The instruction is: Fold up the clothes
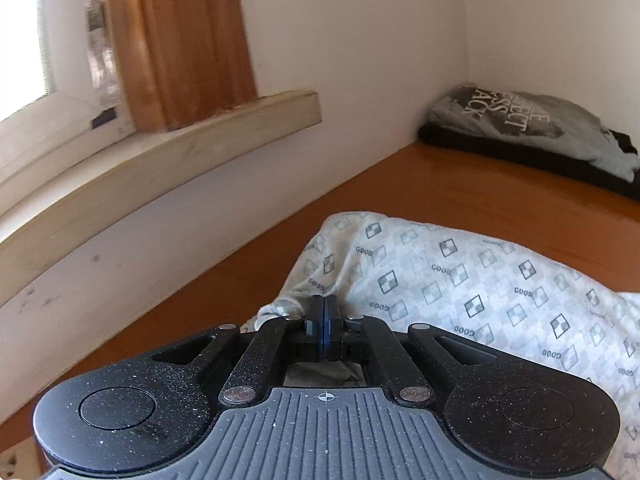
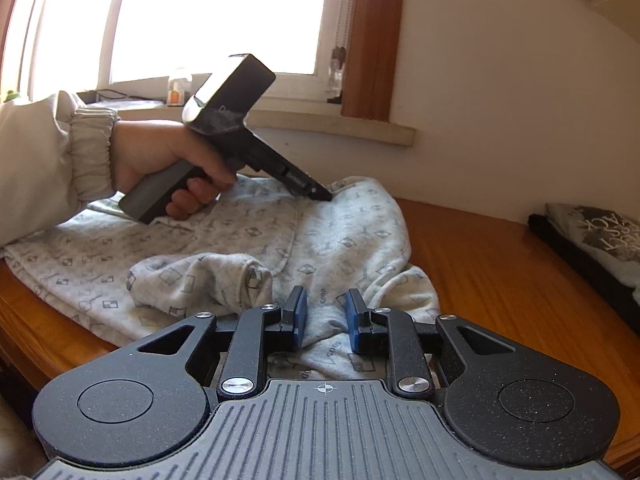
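A white garment with a grey square print (image 2: 224,240) lies spread and rumpled on the wooden table (image 2: 500,280). In the right wrist view a person's hand holds my left gripper (image 2: 326,196), angled down with its tips on the garment's far edge. In its own view my left gripper (image 1: 325,304) has its blue pads pressed together at the edge of the printed garment (image 1: 460,280), and the cloth rises to the tips. My right gripper (image 2: 326,316) hovers over the near hem. Its blue pads (image 2: 299,312) stand apart, with a fold of cloth lying between them unpinched.
A stack of folded clothes, a grey printed shirt (image 1: 536,128) over a black one, sits in the table's far right corner by the wall. A windowsill (image 1: 160,168) and an orange curtain (image 1: 180,40) run along the left wall. A light sleeve (image 2: 48,160) covers the person's arm.
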A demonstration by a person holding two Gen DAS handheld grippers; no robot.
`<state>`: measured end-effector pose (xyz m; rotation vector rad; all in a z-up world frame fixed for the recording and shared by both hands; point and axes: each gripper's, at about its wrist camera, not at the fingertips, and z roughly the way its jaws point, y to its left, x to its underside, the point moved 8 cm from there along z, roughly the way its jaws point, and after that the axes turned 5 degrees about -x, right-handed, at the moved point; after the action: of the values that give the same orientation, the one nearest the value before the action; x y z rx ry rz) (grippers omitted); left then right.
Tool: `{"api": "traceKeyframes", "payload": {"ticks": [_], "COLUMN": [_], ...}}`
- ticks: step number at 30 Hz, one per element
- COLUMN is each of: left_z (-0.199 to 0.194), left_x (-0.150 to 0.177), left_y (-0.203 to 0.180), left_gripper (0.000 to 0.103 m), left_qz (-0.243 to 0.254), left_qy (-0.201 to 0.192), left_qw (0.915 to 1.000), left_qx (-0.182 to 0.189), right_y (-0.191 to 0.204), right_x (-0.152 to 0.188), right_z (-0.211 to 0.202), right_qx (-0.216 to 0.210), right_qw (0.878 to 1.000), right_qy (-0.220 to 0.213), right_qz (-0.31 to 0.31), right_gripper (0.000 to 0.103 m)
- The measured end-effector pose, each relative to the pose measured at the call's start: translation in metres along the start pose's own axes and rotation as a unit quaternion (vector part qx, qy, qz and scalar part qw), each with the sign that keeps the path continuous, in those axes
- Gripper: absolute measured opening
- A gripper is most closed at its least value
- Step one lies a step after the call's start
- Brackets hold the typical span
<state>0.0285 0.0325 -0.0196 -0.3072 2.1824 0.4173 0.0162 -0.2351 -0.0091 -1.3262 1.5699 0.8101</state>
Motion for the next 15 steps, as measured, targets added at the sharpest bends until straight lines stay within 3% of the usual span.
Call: {"api": "traceKeyframes", "payload": {"ticks": [6,11,14,15], "left_z": [0.035,0.042,0.025,0.017], "left_x": [-0.030,-0.041,-0.037,-0.035], "left_y": [-0.024,-0.029,-0.019,-0.016], "left_gripper": [0.000,0.000,0.004,0.005], "left_qz": [0.006,0.000,-0.016,-0.017], "left_qy": [-0.002,-0.005,-0.006,-0.008], "left_qw": [1.0000,0.9998,0.9990,0.9989], "left_qx": [0.008,0.021,0.042,0.042], "right_y": [-0.042,-0.069,-0.068,-0.064], "right_x": [0.004,0.002,-0.015,-0.020], "right_z": [0.002,0.001,-0.013,-0.016], "right_qx": [0.020,0.018,0.050,0.043], "right_qw": [1.000,0.998,0.995,0.994], "right_qy": [0.009,0.016,-0.021,-0.034], "right_qz": [0.004,0.064,0.084,0.093], "right_gripper": [0.021,0.022,0.022,0.022]}}
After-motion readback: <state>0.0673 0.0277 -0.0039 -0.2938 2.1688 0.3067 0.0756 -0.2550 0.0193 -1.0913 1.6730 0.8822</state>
